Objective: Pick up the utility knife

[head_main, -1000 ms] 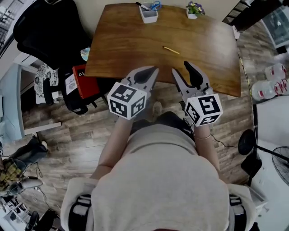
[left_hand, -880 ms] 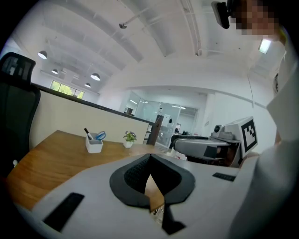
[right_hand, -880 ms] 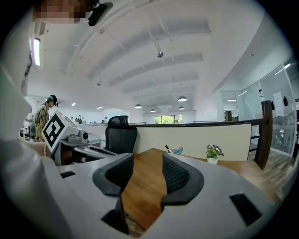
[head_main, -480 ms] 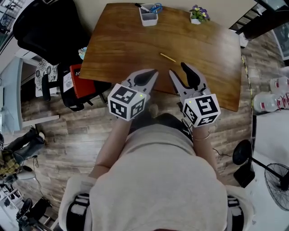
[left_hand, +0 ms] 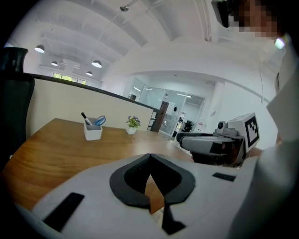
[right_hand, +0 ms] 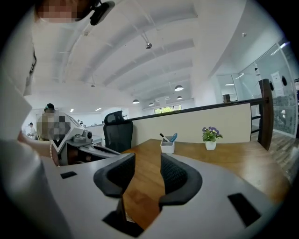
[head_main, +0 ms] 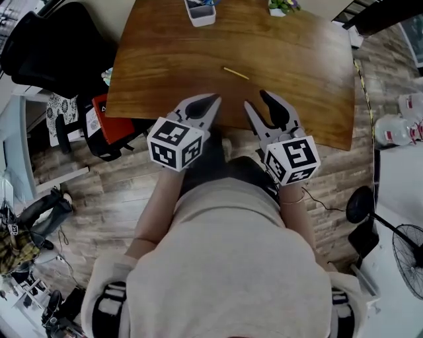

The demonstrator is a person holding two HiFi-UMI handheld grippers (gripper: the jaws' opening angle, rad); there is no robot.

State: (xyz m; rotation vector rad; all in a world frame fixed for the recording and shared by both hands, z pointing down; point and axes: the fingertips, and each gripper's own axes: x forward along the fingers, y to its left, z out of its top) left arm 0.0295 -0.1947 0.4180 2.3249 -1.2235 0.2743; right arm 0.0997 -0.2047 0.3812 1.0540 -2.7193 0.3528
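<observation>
The utility knife (head_main: 236, 72) is a thin yellow sliver lying on the wooden table (head_main: 310, 79), near its middle. Both grippers hover at the table's near edge, short of the knife. My left gripper (head_main: 213, 99) is left of and nearer than it, its pads meeting at the tips (left_hand: 149, 156) with nothing held. My right gripper (head_main: 258, 102) is just on the near side of the knife and slightly right; its jaws (right_hand: 148, 163) stand apart and are closing, with only table top between them. Neither gripper view shows the knife.
A white pen holder (head_main: 200, 12) and a small potted plant (head_main: 281, 6) stand at the table's far edge. A black office chair (head_main: 46, 46) and a red box (head_main: 109, 122) are left of the table. Bottles (head_main: 396, 125) and a fan (head_main: 406, 254) stand on the right.
Both grippers have moved forward and lower, reaching the table's near edge and coming closer to the knife. The right jaws have narrowed a little.
</observation>
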